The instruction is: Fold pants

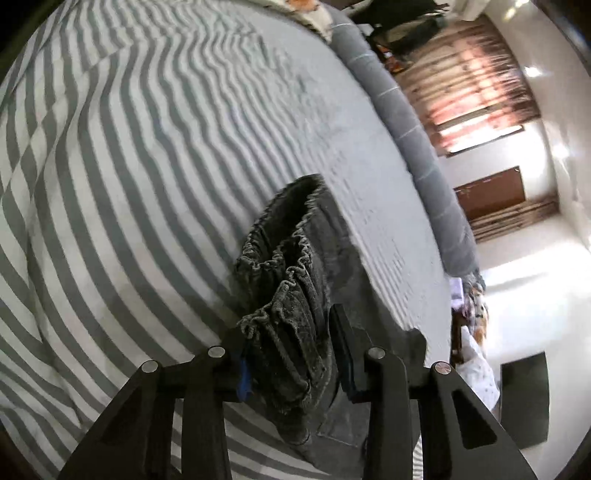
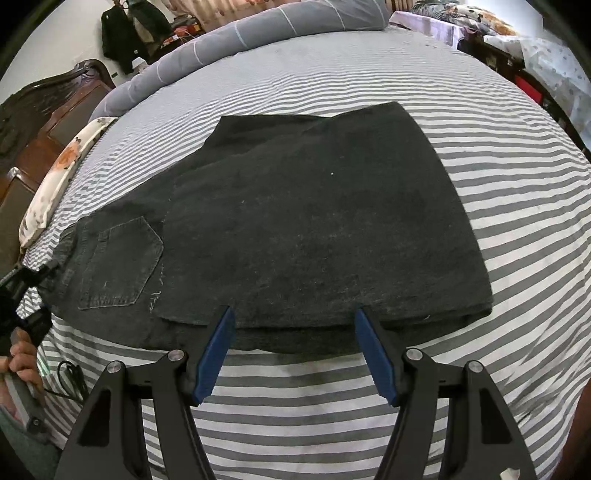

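Note:
Dark grey denim pants [image 2: 314, 221] lie folded on the striped bed sheet [image 2: 517, 184], with the back pocket [image 2: 122, 262] at the left. My right gripper [image 2: 293, 317] stands open over the near folded edge, its blue pads apart on either side of the cloth edge and pinching nothing. In the left wrist view the gathered elastic waistband [image 1: 288, 295] fills the gap between the fingers of my left gripper [image 1: 291, 343], which is shut on it. That left gripper [image 2: 33, 277] also shows at the pants' left end in the right wrist view.
A rolled grey duvet [image 2: 258, 26] runs along the far side of the bed. A floral pillow [image 2: 62, 166] and a wooden headboard [image 2: 44, 110] are at the left. A person's hand [image 2: 22, 362] and a black cable [image 2: 70, 380] are at the lower left. Cluttered furniture stands beyond the right edge.

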A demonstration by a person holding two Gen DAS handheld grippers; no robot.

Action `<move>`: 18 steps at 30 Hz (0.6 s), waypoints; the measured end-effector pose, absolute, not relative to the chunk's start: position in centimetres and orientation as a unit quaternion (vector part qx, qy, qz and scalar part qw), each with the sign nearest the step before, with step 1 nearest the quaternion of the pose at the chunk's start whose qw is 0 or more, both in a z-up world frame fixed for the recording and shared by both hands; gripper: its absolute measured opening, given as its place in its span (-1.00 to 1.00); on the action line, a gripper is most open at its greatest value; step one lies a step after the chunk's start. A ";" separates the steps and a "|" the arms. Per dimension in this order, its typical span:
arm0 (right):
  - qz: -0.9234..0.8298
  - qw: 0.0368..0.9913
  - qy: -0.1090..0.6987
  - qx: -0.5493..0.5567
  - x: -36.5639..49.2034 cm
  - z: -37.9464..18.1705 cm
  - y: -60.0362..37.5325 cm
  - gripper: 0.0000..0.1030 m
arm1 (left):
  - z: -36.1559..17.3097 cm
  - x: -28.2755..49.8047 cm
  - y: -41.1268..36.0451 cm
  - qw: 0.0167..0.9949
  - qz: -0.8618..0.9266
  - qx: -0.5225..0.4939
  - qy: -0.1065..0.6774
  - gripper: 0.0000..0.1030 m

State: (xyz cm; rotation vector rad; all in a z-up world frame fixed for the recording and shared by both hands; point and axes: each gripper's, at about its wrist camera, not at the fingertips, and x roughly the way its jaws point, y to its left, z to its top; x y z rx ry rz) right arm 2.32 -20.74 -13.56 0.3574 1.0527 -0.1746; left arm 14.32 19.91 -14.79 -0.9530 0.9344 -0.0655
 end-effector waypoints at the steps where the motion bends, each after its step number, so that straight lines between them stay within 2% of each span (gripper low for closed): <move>1: -0.082 0.846 0.499 0.167 2.4 -13.5 -20.7 0.26 | -14.9 14.4 19.9 0.785 -0.024 -0.437 0.438 -0.28; 6: -0.078 0.849 0.495 0.171 2.5 -13.4 -20.6 0.26 | -16.0 14.4 19.8 0.777 0.005 -0.439 0.450 -0.12; 11: -0.086 0.851 0.490 0.166 2.2 -13.1 -20.9 0.26 | -15.6 14.6 18.8 0.791 0.018 -0.420 0.444 0.16; 13: -0.088 0.853 0.487 0.167 2.0 -12.8 -21.2 0.26 | -15.5 14.9 18.5 0.799 0.019 -0.406 0.443 0.17; 15: -0.093 0.852 0.487 0.166 1.9 -12.8 -21.5 0.26 | -15.3 15.0 18.0 0.809 0.021 -0.392 0.438 -0.04; 16: -0.094 0.852 0.487 0.167 1.9 -12.8 -21.6 0.26 | -15.3 14.8 18.0 0.813 0.022 -0.384 0.438 -0.38; 18: -0.097 0.850 0.489 0.169 1.9 -13.0 -21.9 0.26 | -15.2 15.0 17.6 0.820 0.019 -0.369 0.437 -0.47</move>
